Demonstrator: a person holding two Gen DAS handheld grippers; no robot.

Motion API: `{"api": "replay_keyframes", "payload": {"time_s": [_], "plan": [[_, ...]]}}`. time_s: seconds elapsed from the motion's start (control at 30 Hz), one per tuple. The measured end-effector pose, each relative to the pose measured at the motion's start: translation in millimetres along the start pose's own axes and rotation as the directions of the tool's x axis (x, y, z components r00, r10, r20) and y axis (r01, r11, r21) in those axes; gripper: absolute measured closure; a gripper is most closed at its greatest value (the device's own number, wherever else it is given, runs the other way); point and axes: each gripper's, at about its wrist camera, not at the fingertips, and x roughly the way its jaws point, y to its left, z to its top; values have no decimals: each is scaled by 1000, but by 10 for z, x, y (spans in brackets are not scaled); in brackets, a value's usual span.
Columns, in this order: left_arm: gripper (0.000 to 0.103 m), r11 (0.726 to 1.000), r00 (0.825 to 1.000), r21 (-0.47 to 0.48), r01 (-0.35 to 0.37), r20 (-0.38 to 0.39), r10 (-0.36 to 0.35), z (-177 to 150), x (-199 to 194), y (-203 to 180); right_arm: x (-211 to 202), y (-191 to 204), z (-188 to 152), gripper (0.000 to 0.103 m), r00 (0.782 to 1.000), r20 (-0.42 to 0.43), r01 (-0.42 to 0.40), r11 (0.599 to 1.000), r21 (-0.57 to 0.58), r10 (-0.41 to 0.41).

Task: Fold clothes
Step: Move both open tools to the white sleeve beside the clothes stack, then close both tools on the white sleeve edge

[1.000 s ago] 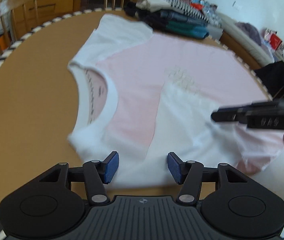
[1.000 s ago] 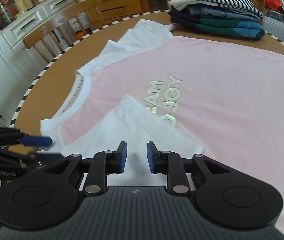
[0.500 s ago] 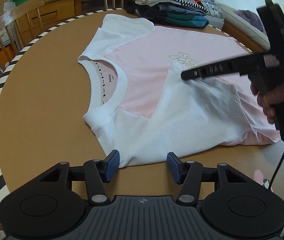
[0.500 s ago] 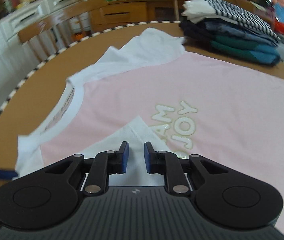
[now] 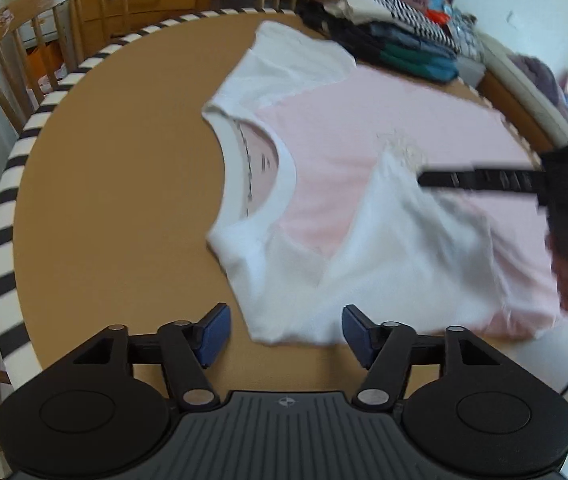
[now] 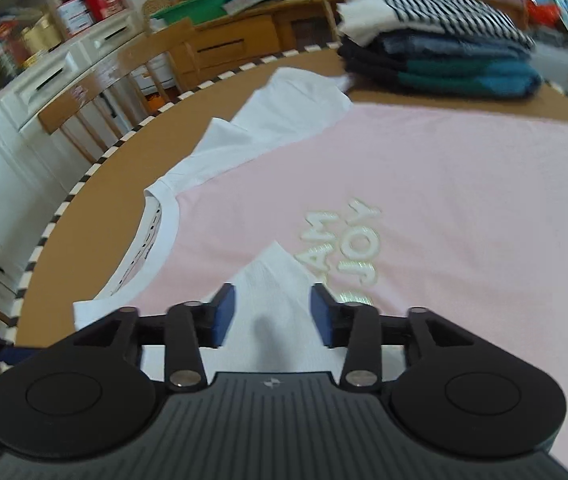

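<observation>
- Pink cotton T-shirt with white sleeves (image 5: 363,152): flat on round brown counter (image 5: 124,200); long axis runs collar at left to hem at right in the left wrist view.
- Near white sleeve (image 6: 276,280): folded onto chest, as before.
- Left gripper (image 5: 284,332): jaws just widened, empty, lifted since earlier.
- Right gripper (image 6: 272,312): jaws just opened, sleeve released beneath.

The T-shirt (image 5: 363,152) is pale pink with white sleeves, a white neckband and cream lettering (image 6: 347,248). The desk (image 5: 116,200) is tan-brown, rimmed in black-and-white stripes. The stack of folded clothes (image 6: 435,52) shows black-and-white stripes over navy, green and teal. Both black grippers carry blue pads (image 6: 224,312).
</observation>
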Motion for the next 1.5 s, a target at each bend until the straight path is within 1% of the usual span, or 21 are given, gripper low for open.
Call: {"api": "replay_keyframes", "payload": {"time_s": [0.07,0.1,0.23,0.33,0.4,0.43,0.47,0.5,0.53,0.57,0.63,0.7,0.73,0.77,0.8,0.87,0.97,1.17,1.3,1.37,1.5], "plan": [[20,999,999,34,0,45,-1,225,-82,-34,-119,-74,98,43,1000,19,-4,999,42,4],[19,998,998,65,-7,70,2,373,-110,-63,-169,-95,184,39,999,33,3,999,44,-4],[19,985,987,171,-33,159,6,1012,-142,-167,-300,-202,647,38,995,97,16,999,50,-21],[20,974,980,214,-68,200,25,1485,-34,-226,-289,-296,1020,38,991,134,24,998,54,-31],[20,962,976,257,-95,214,39,1775,121,-264,-230,-365,1253,38,988,155,13,998,59,-22],[20,963,979,255,-91,202,39,1918,225,-252,-156,-418,1361,39,989,150,-14,997,81,2],[20,965,982,249,-84,186,37,2061,333,-234,-77,-474,1468,47,989,143,-43,993,106,27],[21,967,985,243,-77,171,36,2205,440,-216,34,-536,1568,60,991,127,-66,988,138,48],[25,969,987,237,-71,155,34,2348,548,-199,164,-582,1650,68,993,107,-71,985,157,55],[27,976,989,210,-56,143,26,2483,681,-143,297,-625,1729,79,995,86,-73,982,174,59],[31,990,993,136,-35,118,19,2724,919,-18,564,-710,1867,81,997,49,-70,976,207,61],[37,998,995,57,1,99,-7,2921,1168,146,830,-795,1978,87,998,22,-58,969,242,55],[45,1000,996,18,21,91,-23,3011,1290,227,958,-836,2023,87,998,11,-56,962,265,55],[57,999,997,-18,34,73,-33,3082,1418,289,1096,-888,2066,91,998,6,-62,952,299,63],[64,998,998,-49,41,47,-39,3148,1553,350,1224,-939,2093,92,998,1,-65,937,342,69],[84,997,1000,-72,27,12,-26,3242,1816,446,1469,-1026,2140,92,997,-6,-63,905,420,71],[85,997,1000,-71,5,-11,-6,3338,2131,534,1761,-1081,2179,91,998,-10,-47,876,479,59],[83,990,1000,-139,14,5,-14,3511,2497,730,2074,-1033,2240,89,1000,13,-17,867,497,12],[80,986,999,-158,42,15,-40,3614,2620,765,2125,-1039,2291,88,1000,30,-22,845,535,6],[76,985,998,-160,57,11,-56,3648,2647,749,2121,-1044,2290,87,999,33,-23,839,543,7],[70,988,998,-135,70,3,-70,3669,2646,706,2109,-1053,2284,78,999,38,-26,830,557,7]]}}
